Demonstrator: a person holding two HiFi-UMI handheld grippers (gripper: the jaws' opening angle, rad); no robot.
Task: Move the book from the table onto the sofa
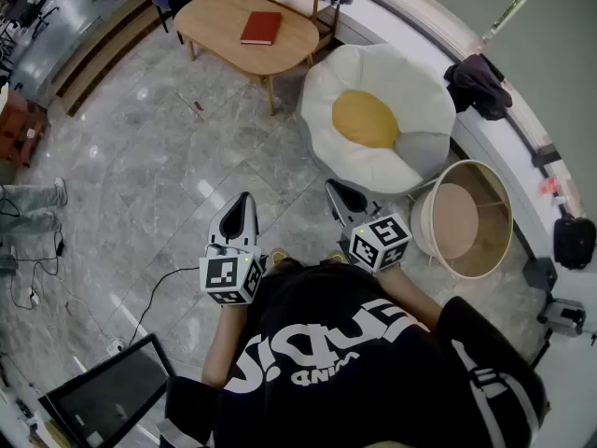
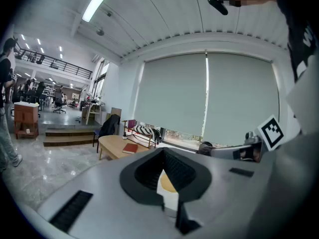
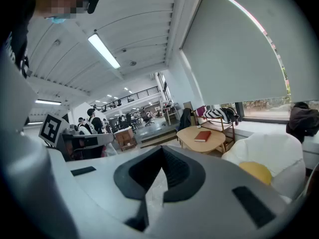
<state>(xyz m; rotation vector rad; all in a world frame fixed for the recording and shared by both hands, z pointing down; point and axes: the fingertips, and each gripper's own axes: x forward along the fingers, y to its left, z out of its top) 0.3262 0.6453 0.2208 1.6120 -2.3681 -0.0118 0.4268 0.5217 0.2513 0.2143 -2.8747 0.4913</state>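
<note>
Two closed, empty grippers. Red book [image 1: 260, 28] lies far ahead, almost straight beyond the left gripper [image 1: 244, 200]; right gripper [image 1: 334, 188] is slightly farther; book's long axis points away.

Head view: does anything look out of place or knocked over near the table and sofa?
Nothing stands out. The book lies flat on the table, and the sofa sits upright.

One red book [image 1: 260, 28], one wooden table [image 1: 219, 21], one white sofa [image 1: 410, 77], one yellow cushion [image 1: 365, 119], one round tub [image 1: 489, 236]
</note>
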